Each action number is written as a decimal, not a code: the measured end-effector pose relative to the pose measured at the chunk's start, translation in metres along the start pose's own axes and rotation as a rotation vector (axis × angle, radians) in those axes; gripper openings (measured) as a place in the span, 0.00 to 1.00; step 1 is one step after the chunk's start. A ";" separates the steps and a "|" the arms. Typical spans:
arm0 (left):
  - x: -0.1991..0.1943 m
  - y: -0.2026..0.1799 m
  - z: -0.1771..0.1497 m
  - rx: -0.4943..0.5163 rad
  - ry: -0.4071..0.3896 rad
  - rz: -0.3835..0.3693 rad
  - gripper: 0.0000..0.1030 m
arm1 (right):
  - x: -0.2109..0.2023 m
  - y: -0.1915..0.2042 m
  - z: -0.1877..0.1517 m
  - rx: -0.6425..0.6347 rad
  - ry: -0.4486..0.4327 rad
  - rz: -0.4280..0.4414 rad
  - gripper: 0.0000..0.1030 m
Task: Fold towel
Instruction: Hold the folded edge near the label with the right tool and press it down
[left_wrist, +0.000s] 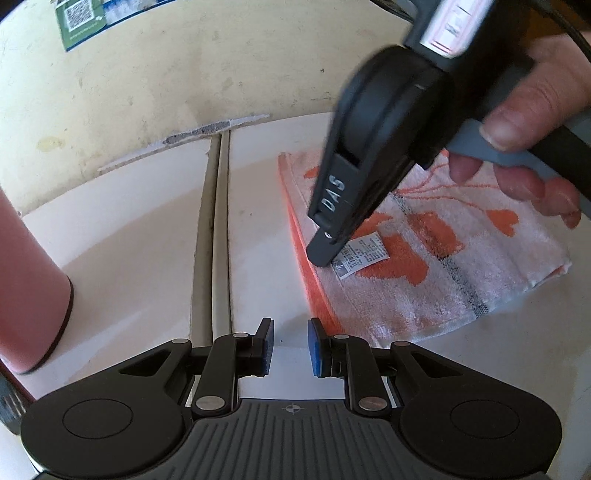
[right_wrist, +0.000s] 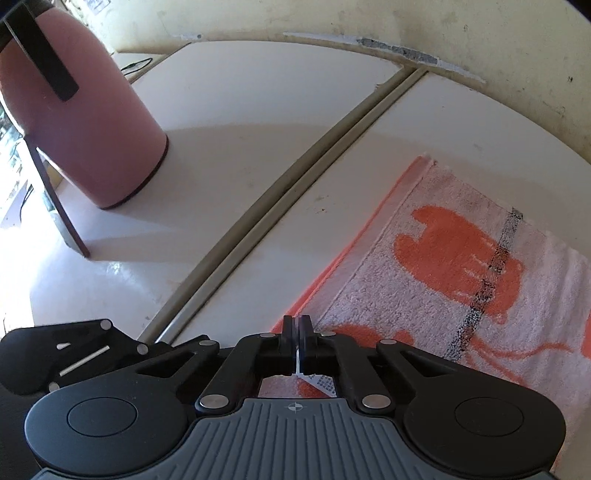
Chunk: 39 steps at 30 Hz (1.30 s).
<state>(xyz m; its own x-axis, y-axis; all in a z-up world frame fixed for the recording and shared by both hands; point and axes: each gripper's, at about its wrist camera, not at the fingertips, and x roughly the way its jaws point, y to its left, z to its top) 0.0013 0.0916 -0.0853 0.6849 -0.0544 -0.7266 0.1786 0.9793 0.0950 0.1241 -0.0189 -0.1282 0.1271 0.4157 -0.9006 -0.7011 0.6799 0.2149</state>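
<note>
A folded white towel with orange flowers (left_wrist: 424, 266) lies on a cream table, to the right of a seam. It also shows in the right wrist view (right_wrist: 461, 280). A white care label (left_wrist: 364, 254) lies on its top. My right gripper (left_wrist: 327, 254) points down at the towel's left edge, tips beside the label. In its own view the right gripper (right_wrist: 296, 332) is shut on the label (right_wrist: 325, 382). My left gripper (left_wrist: 290, 345) is open and empty, just in front of the towel's near left corner.
A pink cylindrical container (right_wrist: 77, 110) with a black strap stands at the left; it also shows in the left wrist view (left_wrist: 29, 280). A seam (left_wrist: 216, 229) runs across the table. A stained wall (left_wrist: 147, 74) rises behind.
</note>
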 end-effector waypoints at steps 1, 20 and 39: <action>-0.003 0.000 0.000 0.009 -0.013 -0.003 0.21 | 0.000 -0.001 0.000 0.022 0.008 0.019 0.02; 0.002 0.003 -0.012 0.197 -0.050 -0.068 0.21 | 0.001 0.024 -0.006 0.042 -0.003 -0.161 0.02; 0.000 0.005 -0.016 0.172 -0.063 -0.093 0.21 | -0.011 0.019 0.004 0.193 -0.053 -0.123 0.07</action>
<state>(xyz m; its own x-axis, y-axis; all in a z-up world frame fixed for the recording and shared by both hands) -0.0096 0.0995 -0.0959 0.7014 -0.1603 -0.6945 0.3577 0.9220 0.1485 0.1116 -0.0080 -0.1130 0.2437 0.3500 -0.9045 -0.5315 0.8283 0.1774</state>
